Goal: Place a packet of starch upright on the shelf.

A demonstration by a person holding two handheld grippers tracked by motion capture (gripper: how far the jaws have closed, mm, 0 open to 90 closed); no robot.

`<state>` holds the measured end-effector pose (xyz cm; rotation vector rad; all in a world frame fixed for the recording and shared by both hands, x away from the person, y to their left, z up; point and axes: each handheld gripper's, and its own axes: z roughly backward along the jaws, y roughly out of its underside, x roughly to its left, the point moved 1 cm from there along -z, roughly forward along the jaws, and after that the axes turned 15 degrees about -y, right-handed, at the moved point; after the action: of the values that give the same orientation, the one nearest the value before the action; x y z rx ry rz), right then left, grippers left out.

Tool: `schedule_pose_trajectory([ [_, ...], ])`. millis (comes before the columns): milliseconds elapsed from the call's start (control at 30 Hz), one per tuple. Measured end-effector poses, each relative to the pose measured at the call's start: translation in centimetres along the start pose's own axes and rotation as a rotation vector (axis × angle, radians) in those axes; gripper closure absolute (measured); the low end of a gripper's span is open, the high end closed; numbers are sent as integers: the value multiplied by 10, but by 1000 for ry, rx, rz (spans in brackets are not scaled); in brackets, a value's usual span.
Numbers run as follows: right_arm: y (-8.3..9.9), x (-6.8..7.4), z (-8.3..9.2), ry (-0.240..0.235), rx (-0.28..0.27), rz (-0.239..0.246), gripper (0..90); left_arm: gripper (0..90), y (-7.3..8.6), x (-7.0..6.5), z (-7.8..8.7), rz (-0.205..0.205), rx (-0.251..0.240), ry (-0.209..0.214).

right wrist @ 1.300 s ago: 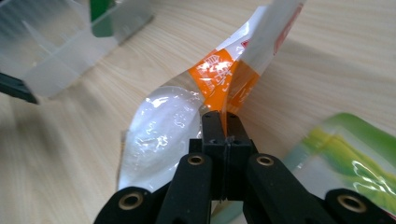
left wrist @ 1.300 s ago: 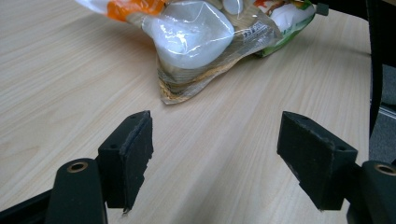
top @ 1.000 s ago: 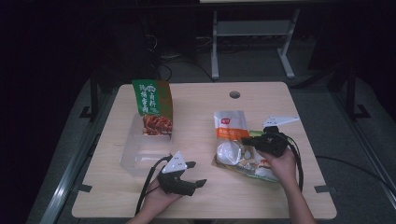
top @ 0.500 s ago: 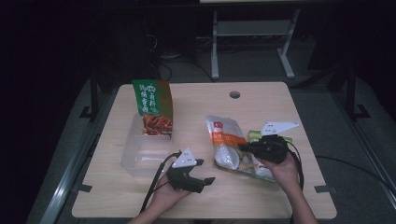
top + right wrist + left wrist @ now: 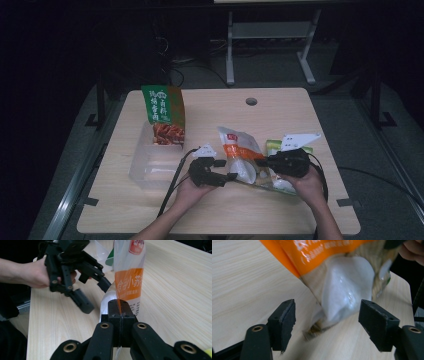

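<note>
right gripper (image 5: 120,315) clamps the edge of the orange-and-white snack bag (image 5: 128,277), lifting it off the table (image 5: 175,290). left gripper (image 5: 325,322), its jaws just closing yet still apart, has the bag's lower end between them, unpressed.

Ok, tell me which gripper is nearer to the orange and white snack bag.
Right. The right gripper is shut on the orange and white snack bag, pinching its edge. The left gripper is open, its jaws either side of the bag's lower end without pressing it.
</note>
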<state>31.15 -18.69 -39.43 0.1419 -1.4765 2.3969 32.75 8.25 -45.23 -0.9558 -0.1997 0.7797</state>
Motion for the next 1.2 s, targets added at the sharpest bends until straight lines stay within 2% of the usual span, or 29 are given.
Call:
schedule_pose_trajectory([
  [67,1,0,0,-8,2,3,894,352,-2,3,-4,23,1,31],
  [100,1,0,0,-5,5,6,894,393,-2,3,-4,23,1,31],
  [133,1,-1,0,-1,8,5,894,442,-4,6,-7,23,3,65],
  [167,1,-1,0,4,9,1,894,506,-5,5,-8,15,3,72],
  [267,2,-2,1,15,8,-3,895,664,-6,1,-11,4,-5,58],
  [333,3,-2,0,20,14,-6,894,701,-6,0,-10,-4,-12,48],
  [400,3,-3,0,25,15,1,894,786,-8,1,-8,0,-28,35],
  [467,3,-4,0,37,15,-14,894,871,-9,1,-5,7,-30,23],
  [633,3,-5,-2,51,7,-28,895,895,-9,0,-3,-26,-25,2],
  [733,2,-6,-5,73,7,-42,895,899,-9,-4,1,-58,-36,-45],
  [833,2,-8,-6,80,3,-54,895,900,-9,-6,3,-75,-41,-62],
  [900,3,-9,-6,86,3,-65,895,900,-9,-10,4,-110,-45,-84],
  [1200,-1,-11,-14,72,18,-99,880,900,-7,-10,11,-123,-64,-136],
])
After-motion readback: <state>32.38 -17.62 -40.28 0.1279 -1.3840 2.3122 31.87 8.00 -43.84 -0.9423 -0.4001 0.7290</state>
